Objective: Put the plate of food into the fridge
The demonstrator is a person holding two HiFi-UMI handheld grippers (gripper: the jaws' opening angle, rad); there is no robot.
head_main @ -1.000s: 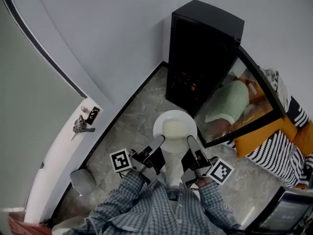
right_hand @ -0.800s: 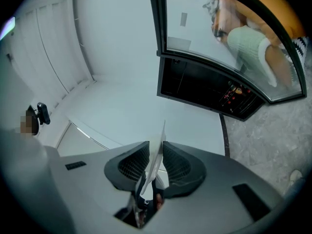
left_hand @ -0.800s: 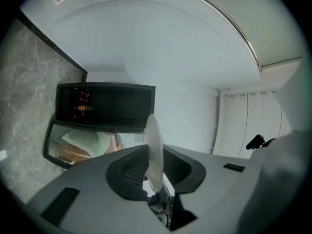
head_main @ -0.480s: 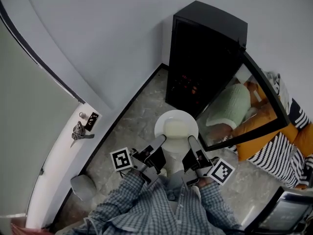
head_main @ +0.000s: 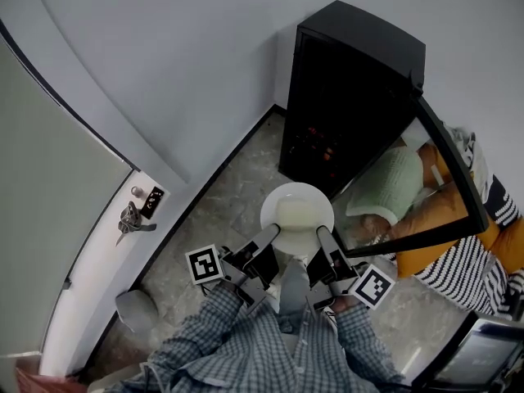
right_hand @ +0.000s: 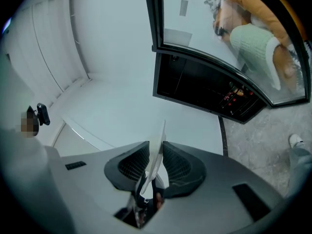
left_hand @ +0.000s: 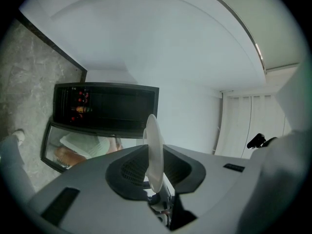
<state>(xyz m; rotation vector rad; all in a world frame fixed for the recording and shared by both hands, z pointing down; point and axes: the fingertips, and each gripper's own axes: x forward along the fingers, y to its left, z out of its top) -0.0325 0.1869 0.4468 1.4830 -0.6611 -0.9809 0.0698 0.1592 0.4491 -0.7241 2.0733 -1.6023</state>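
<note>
left gripper (head_main: 268, 237) and right gripper (head_main: 322, 237) fingers clamped on plate (head_main: 296, 217) near rim, open fridge (head_main: 344, 88) just ahead, glass door (head_main: 426, 182) right of right fingers, floor (head_main: 221, 195) left

White plate (head_main: 268, 211) (pale food, perhaps) held level before open black fridge (head_main: 360, 64).

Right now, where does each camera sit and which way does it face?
Head view: on the person's head, looking steeply down at the plate before the open fridge; checked sleeves, the left hand-held gripper and the right hand-held gripper show.
Left gripper view: on the left hand-held gripper, looking along its jaws, shut on the plate's rim, toward the fridge.
Right gripper view: on the right hand-held gripper, likewise, from the plate's other side.
Shared: all see plate and fridge.
</note>
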